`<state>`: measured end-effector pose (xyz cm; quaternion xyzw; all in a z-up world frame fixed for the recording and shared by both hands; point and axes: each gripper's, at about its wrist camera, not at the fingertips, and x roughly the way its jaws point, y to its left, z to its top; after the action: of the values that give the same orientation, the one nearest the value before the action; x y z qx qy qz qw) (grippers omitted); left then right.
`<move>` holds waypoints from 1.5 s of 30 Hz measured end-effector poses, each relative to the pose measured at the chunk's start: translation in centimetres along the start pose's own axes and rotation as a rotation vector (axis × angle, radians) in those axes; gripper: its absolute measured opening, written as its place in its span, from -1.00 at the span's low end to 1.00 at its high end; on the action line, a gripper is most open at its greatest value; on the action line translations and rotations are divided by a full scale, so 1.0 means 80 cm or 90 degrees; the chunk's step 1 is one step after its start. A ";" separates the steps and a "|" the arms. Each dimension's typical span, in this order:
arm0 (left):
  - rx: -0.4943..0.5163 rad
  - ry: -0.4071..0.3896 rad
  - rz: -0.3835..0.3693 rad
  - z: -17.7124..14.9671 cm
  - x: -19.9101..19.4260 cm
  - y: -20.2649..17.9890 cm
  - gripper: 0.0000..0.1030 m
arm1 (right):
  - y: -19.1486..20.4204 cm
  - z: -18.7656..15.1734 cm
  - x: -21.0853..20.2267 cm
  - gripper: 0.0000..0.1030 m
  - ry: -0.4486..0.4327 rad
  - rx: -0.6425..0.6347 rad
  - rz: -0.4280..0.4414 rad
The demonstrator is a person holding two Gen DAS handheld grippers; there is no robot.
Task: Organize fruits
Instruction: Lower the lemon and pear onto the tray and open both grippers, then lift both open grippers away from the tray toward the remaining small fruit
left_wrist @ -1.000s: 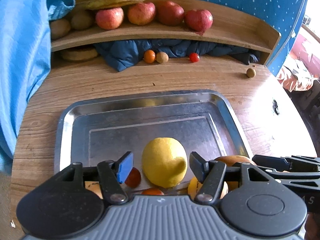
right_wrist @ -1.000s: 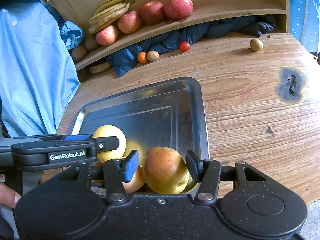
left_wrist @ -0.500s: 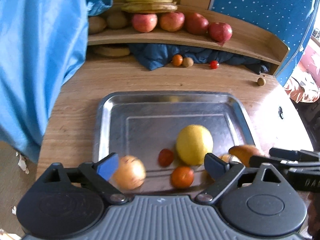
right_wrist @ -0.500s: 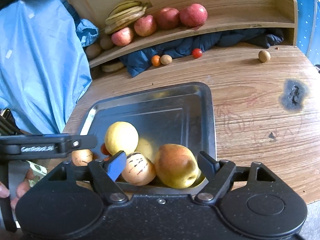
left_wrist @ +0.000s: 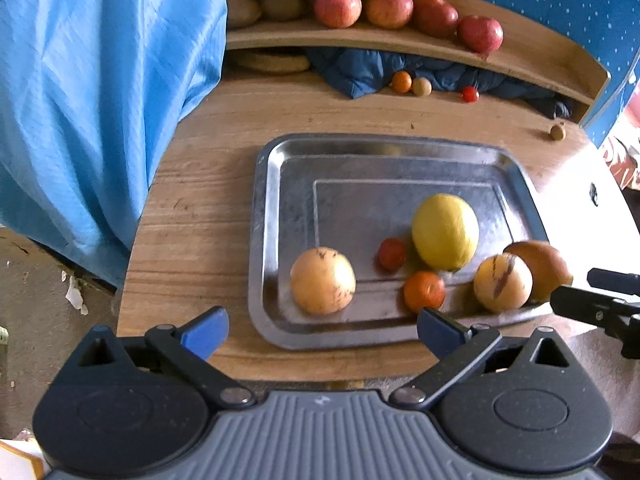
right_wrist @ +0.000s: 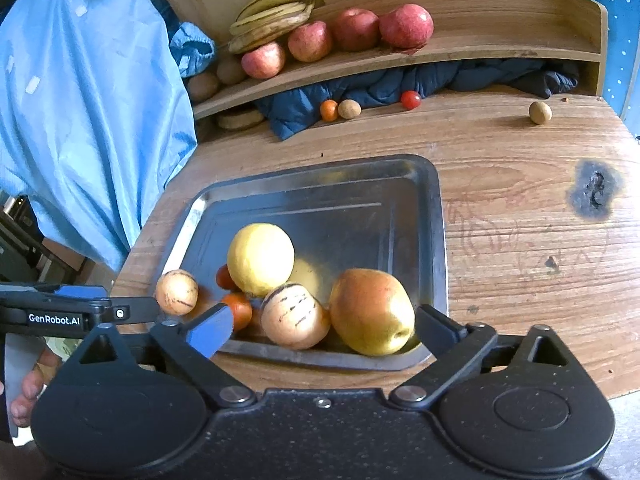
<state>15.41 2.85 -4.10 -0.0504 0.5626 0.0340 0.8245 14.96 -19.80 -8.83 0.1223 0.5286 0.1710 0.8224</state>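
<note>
A steel tray (left_wrist: 264, 240) on the wooden table holds a yellow fruit (left_wrist: 445, 232), two pale striped melons (left_wrist: 322, 281) (left_wrist: 503, 282), a tomato (left_wrist: 392, 254), a mandarin (left_wrist: 424, 291) and an orange-brown mango (left_wrist: 540, 268). My left gripper (left_wrist: 322, 326) hovers over the tray's near rim, its jaws opening wide with nothing between the pads. My right gripper (right_wrist: 324, 322) stands at the tray's near right corner, jaws also opening. The mango (right_wrist: 370, 310) and one striped melon (right_wrist: 294, 316) lie between its fingers, untouched.
A curved wooden shelf (right_wrist: 500, 46) at the back carries apples (right_wrist: 406, 26) and bananas (right_wrist: 272, 14). Below it lies a dark blue cloth (right_wrist: 400, 80) with a few small fruits (right_wrist: 349, 109) beside it. A blue sheet (left_wrist: 100, 100) hangs at the left table edge.
The left jaws have let go of the yellow fruit, spread wide and drawn back to the left. The right jaws have let go of the mango and spread wide.
</note>
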 end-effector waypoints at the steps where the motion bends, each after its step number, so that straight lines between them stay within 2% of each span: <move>1: 0.004 0.003 -0.002 -0.001 -0.001 0.000 0.99 | 0.001 -0.001 -0.001 0.96 0.002 -0.003 -0.001; 19: 0.051 0.073 0.001 -0.015 0.019 -0.022 0.99 | -0.006 -0.014 0.001 0.99 0.066 -0.028 -0.047; 33: 0.050 0.069 0.002 -0.006 0.020 -0.025 0.99 | -0.021 -0.004 -0.002 0.98 0.069 -0.021 -0.063; 45: 0.055 0.057 0.008 0.025 0.025 -0.028 0.99 | -0.025 0.020 0.002 0.98 0.053 -0.023 -0.061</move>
<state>18.27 0.90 -5.16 -0.0129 0.6002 0.0127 0.7997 16.80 -21.61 -9.06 0.0746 0.5644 0.1461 0.8090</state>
